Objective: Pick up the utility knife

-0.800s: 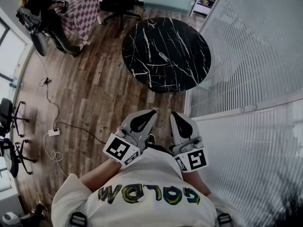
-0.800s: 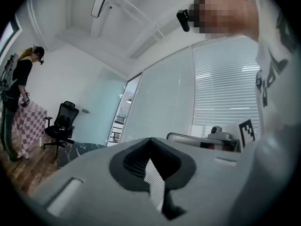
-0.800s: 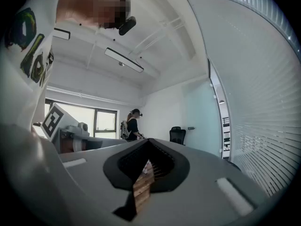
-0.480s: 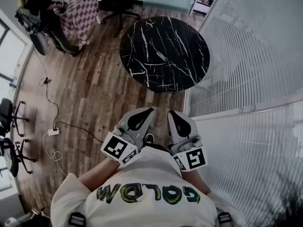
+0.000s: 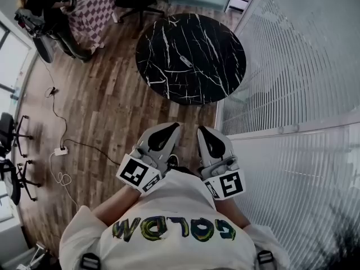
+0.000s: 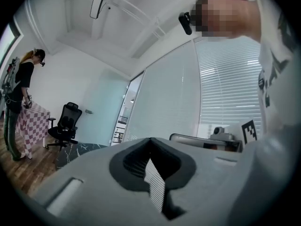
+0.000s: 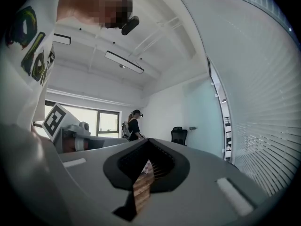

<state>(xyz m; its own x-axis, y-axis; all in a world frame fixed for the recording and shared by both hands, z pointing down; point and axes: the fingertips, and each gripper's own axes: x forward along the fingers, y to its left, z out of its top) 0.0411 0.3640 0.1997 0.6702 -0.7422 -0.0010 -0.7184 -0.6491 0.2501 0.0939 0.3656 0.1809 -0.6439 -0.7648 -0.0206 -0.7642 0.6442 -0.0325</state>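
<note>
- FIRST APPROACH: I stand back from the round black marble tabletop (image 5: 219,44) with the left gripper (image 5: 169,131) and right gripper (image 5: 205,135) held level at my chest, well short of its near edge. Both pairs of fingers (image 6: 94,178) are clenched on nothing, with only a sliver of light between them.
- The risk, as I judge it, is arriving clenched and shoving the knife across the polished stone instead of taking it. A thing lying so flat also offers little to bite on. A shallow pinch could slip and drop it onto the wooden floor (image 5: 107,106) beside the tabletop.
- The slim pale-grey utility knife (image 5: 184,61) lies flat and slantwise near the tabletop's middle, alone on it. From here it is too small to tell whether the blade is out, which would be a hazard.
</note>
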